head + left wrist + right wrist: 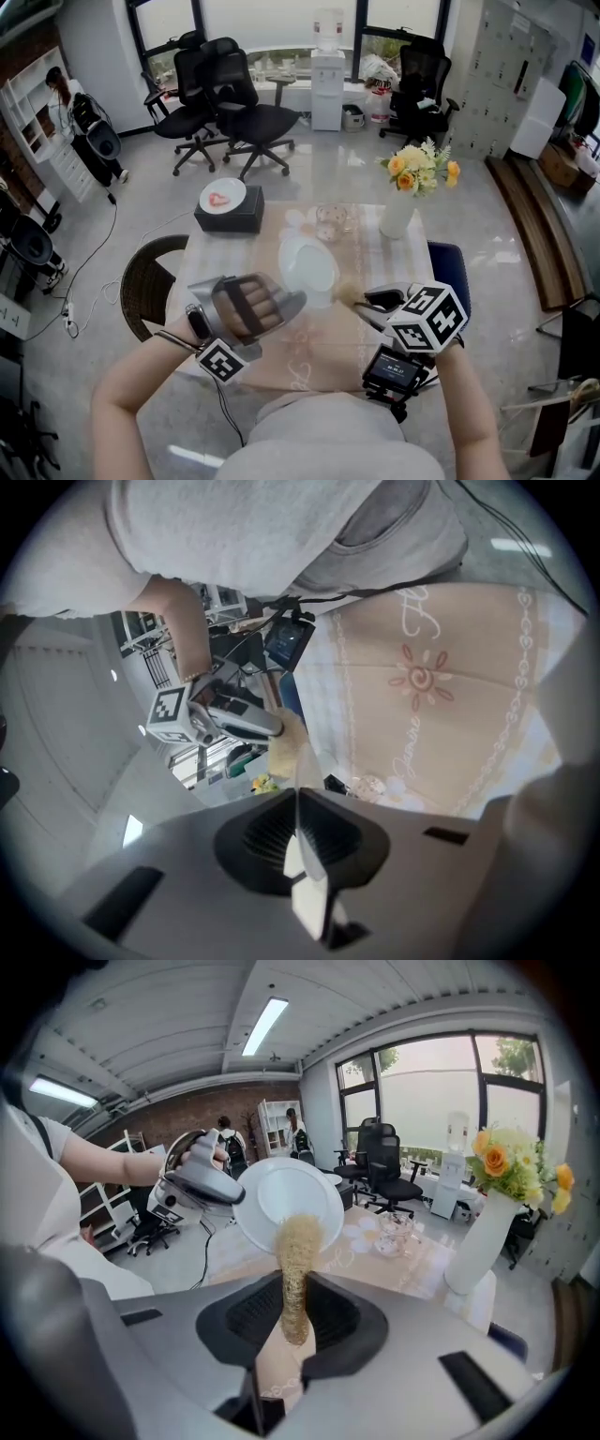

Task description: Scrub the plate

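Two clenched grips: left gripper (292, 303) on the plate (307, 265) rim, right gripper (366, 302) on the scrubber (298, 1265). Hard scrubbing could lever my plate loose.

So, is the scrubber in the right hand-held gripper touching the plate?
Touching. The right gripper view shows the tip of the scrubber lying against the lower face of the plate, with no gap between them.

Office: swivel chairs (220, 89), lockers (502, 75), water dispenser (328, 80)
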### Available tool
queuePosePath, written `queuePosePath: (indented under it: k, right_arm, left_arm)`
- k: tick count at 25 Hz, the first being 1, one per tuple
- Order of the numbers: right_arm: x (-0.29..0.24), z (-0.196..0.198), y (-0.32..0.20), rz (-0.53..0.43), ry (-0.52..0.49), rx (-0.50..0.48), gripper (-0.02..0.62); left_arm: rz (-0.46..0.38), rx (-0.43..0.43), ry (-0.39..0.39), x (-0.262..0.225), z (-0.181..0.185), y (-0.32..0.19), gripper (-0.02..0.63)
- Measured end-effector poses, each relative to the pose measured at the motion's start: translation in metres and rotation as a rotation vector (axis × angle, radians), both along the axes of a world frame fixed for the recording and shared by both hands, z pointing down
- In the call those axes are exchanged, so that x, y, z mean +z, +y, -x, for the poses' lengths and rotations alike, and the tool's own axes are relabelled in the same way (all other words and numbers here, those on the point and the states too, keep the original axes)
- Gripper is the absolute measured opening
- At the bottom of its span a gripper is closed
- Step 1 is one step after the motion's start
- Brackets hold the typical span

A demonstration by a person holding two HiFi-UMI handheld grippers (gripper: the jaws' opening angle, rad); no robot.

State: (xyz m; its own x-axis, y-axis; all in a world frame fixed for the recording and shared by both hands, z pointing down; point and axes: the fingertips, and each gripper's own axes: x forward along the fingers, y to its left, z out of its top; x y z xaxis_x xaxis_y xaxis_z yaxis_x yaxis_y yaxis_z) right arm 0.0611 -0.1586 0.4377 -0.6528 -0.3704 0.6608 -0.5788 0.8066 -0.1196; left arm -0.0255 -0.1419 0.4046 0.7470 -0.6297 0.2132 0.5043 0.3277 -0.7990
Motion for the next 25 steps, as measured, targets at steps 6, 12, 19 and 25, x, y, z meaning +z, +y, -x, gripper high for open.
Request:
queuePosePath:
  k: [6,12,19,25]
  right_arm:
    - [-0.037,-0.002,0.002,-0.065,-0.145,0.053,0.080]
    - [-0.061,-0.015,-0.010,-0.162,-0.256,0.157,0.081]
    - [-0.061,-0.024,-0.015,-0.147,-0.377,0.237,0.081]
    - [-0.058,-0.022,-0.017,-0.151,-0.406,0.258,0.082]
  left_arm:
    - [0.126,-0.095,0.161,-0.007,-0.006,-0.008,0.018]
    - [0.365,-0.252,0.386,0.001,0.001,-0.025,0.018]
    - [0.604,-0.391,0.688,-0.008,0.008,-0.039,0.018]
    - [0.834,-0.467,0.901,-0.005,0.014,-0.048,0.018]
